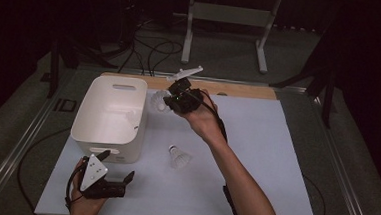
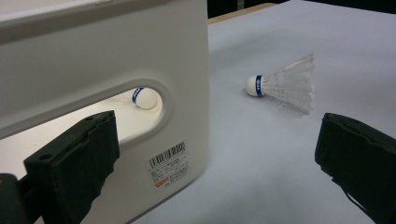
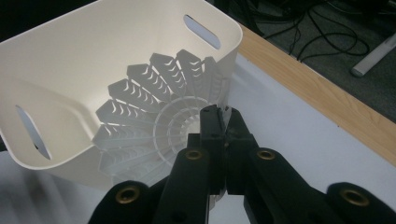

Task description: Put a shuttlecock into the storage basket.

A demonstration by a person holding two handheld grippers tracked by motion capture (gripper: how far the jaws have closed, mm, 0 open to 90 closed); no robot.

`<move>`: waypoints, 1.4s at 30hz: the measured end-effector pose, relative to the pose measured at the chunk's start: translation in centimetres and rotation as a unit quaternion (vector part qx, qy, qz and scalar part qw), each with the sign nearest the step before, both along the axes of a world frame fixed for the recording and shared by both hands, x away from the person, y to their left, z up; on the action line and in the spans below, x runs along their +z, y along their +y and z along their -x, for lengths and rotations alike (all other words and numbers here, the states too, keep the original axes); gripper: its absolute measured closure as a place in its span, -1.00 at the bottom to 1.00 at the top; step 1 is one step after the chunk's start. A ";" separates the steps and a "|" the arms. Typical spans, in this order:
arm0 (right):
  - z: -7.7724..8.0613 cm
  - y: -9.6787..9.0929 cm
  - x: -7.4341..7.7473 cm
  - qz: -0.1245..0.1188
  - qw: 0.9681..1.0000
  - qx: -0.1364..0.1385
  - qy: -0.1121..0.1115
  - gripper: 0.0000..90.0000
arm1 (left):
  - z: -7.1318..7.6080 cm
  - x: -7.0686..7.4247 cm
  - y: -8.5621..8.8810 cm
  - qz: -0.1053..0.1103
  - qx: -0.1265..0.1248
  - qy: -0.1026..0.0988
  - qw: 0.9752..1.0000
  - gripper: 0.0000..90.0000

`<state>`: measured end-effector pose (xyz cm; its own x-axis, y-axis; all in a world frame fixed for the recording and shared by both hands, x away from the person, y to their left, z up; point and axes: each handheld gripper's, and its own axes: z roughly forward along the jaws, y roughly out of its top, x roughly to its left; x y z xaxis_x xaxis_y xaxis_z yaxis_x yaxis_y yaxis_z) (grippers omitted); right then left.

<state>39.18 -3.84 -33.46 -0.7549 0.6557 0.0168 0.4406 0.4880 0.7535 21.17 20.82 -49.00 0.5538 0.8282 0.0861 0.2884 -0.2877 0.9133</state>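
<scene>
You're mid-carry: right gripper (image 1: 168, 99) fingers pinching shuttlecock (image 3: 154, 121) at bin (image 1: 109, 113) rim, so move it over & release; left gripper (image 1: 117, 170) fingers spread.

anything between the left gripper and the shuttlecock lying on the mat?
Nothing. In the left gripper view, only bare white mat runs from the open fingers to the shuttlecock; the white bin stands off to one side.

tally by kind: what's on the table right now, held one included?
Shuttlecocks: 3 (one held by the right tongs at the bin's rim, one on the white mat, one inside the bin)
White bin: 1
Total: 4
</scene>
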 end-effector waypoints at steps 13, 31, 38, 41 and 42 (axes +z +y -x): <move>0.2 1.0 0.4 -0.002 1.000 0.013 -0.003 0.99 | 0.0 0.0 0.0 0.001 0.001 0.000 1.000 -0.99; 0.5 2.0 0.6 -0.013 1.000 0.025 -0.002 0.99 | 0.0 0.0 0.0 0.002 0.001 0.000 1.000 -0.99; 0.7 2.5 0.6 -0.017 0.999 0.028 0.001 0.99 | 0.0 0.0 0.0 0.003 0.002 -0.001 1.000 -0.99; 0.7 2.7 0.7 -0.016 0.999 0.032 0.000 0.99 | 0.0 0.0 0.0 0.003 0.002 -0.001 1.000 -0.99; 0.8 2.8 0.7 -0.018 0.999 0.031 -0.001 0.99 | 0.0 0.0 0.0 0.002 0.002 -0.001 1.000 -0.99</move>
<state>38.42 -1.04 -32.80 -0.7939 0.6069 0.0379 0.4092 0.4872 0.7715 21.14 20.85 -48.99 0.5511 0.8302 0.0834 0.2877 -0.2829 0.9150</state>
